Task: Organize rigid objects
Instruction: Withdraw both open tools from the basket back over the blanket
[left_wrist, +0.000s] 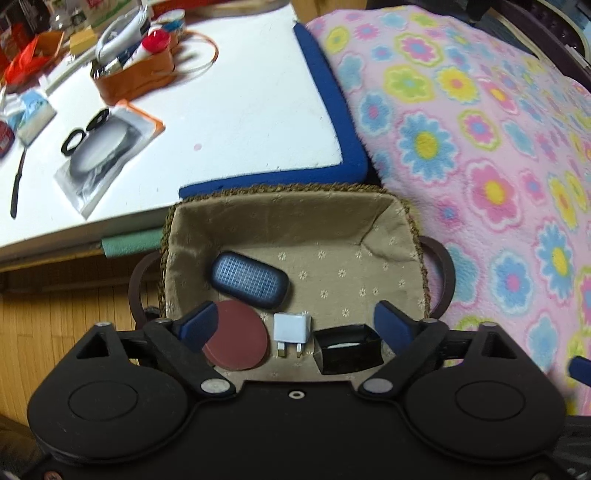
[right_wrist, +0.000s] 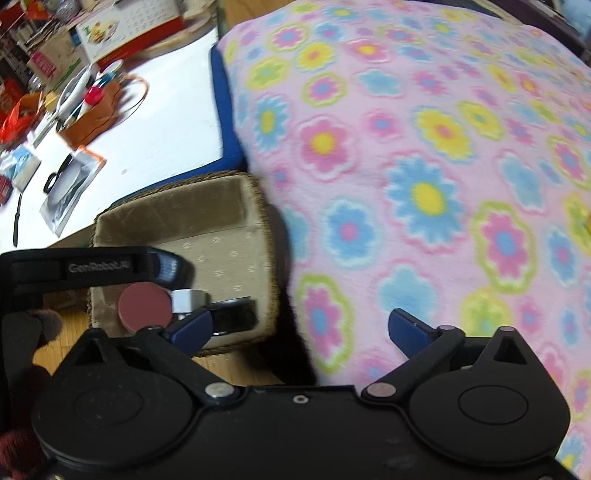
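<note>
Left gripper (left_wrist: 295, 325) wide open, empty, over basket (left_wrist: 288, 218); right gripper (right_wrist: 300, 328) wide open, empty, over blanket (right_wrist: 424, 166)

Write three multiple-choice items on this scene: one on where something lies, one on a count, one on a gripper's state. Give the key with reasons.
1. Where does the white plug adapter lie?
A. In the lined basket
B. On the white table
C. On the flowered blanket

2. How many objects lie in the basket?
A. Two
B. Four
C. Six

3. What state is the left gripper in?
A. Shut on the red disc
B. Open, holding nothing
C. Shut on the basket rim

Key:
1 A: the adapter rests on the basket's cloth floor, between the red disc and the black box.
2 B: the blue case, disc, adapter and box are all that shows inside.
3 B: its fingers stand wide apart above the basket with nothing between them.
</note>
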